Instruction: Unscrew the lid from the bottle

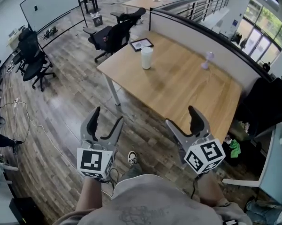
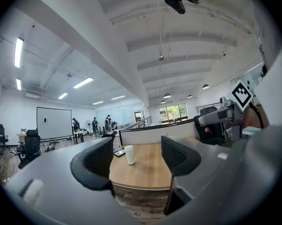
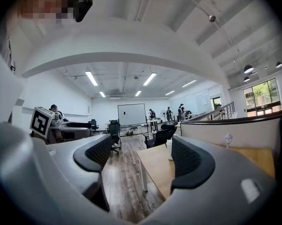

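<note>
Released and empty, left tongs [image 1: 107,116] and right tongs [image 1: 180,116] are being held well apart from the bottle [image 1: 146,57] upright on the worktop [image 1: 178,88]; likely best: body steadied by one, lid [image 1: 147,49] turned by the other.

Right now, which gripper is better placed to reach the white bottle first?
Probably the left. The left gripper is open and its view shows the white bottle between its jaws. The right gripper, also open, aims beside it. Both are far off.
</note>
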Tool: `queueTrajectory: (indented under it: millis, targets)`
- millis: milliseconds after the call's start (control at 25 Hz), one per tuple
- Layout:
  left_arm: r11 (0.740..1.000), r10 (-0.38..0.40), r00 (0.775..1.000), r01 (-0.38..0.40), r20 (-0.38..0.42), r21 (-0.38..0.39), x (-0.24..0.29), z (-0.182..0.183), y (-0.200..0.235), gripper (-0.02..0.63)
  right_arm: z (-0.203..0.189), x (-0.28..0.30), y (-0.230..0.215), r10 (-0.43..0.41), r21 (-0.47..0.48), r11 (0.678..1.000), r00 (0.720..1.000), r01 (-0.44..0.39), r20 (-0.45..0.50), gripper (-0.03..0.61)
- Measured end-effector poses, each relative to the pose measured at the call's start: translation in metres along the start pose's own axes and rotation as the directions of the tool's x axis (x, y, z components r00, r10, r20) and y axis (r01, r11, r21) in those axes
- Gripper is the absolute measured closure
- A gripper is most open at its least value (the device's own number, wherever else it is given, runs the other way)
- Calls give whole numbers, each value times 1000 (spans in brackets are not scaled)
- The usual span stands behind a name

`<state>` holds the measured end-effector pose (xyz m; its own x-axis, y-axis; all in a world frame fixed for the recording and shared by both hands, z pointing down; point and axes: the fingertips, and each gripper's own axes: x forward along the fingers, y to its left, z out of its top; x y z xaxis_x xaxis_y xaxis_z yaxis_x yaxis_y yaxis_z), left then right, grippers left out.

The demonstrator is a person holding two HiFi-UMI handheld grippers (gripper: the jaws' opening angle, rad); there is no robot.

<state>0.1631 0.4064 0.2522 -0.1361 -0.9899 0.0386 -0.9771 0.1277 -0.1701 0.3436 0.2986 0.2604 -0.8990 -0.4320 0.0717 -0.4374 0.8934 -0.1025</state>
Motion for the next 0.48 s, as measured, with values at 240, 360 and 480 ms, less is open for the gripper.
queueTrajectory:
  millis: [240,360,480]
  targets:
    - [1000,-13,1000,13,9,-4,48,2,62,301,10,71,-9,-42,-8,999,999,42,-17,183]
    - [1000,-14,1000,15,15,-11,69,1,91,301,13,105,-13,-58,-8,998,998,58,-25,183]
    - [999,-30,999,30,12,-19,89,-6,117,301,13,138,-16,-70,-10,998,997,70,-33,181]
